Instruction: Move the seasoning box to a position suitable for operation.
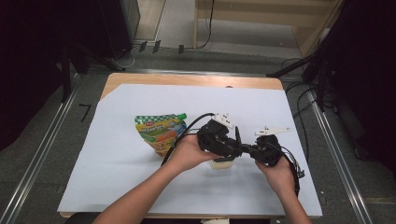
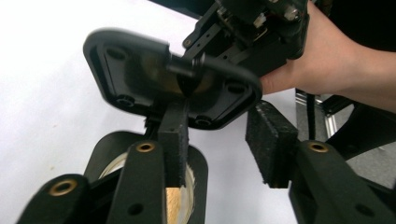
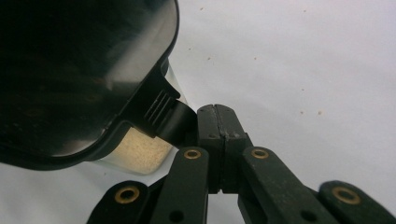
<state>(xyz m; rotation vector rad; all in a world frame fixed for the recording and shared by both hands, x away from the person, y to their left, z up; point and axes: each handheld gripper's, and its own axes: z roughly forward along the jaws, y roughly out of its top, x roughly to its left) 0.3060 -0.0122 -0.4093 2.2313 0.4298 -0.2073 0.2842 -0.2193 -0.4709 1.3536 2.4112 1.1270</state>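
Note:
A small clear jar (image 1: 221, 164) of beige granules stands on the white sheet under both grippers. Its black flip lid (image 2: 140, 70) is raised in the left gripper view, above the jar's open mouth (image 2: 180, 205). My left gripper (image 2: 222, 144) hangs over the jar with its jaws apart; one pad (image 2: 173, 140) sits by the lid's hinge and nothing is pressed between the pads. My right gripper (image 3: 217, 121) is shut with nothing in it, its tip beside the lid's ribbed tab (image 3: 161, 111). In the high view the left gripper (image 1: 232, 148) and right gripper (image 1: 243, 150) meet tip to tip above the jar.
A green and yellow spouted pouch (image 1: 161, 130) lies flat on the sheet (image 1: 121, 177), left of the hands. The wooden table edge (image 1: 187, 79) shows at the back. Cables trail from both grippers, and metal rails (image 1: 42, 154) run along the floor at either side.

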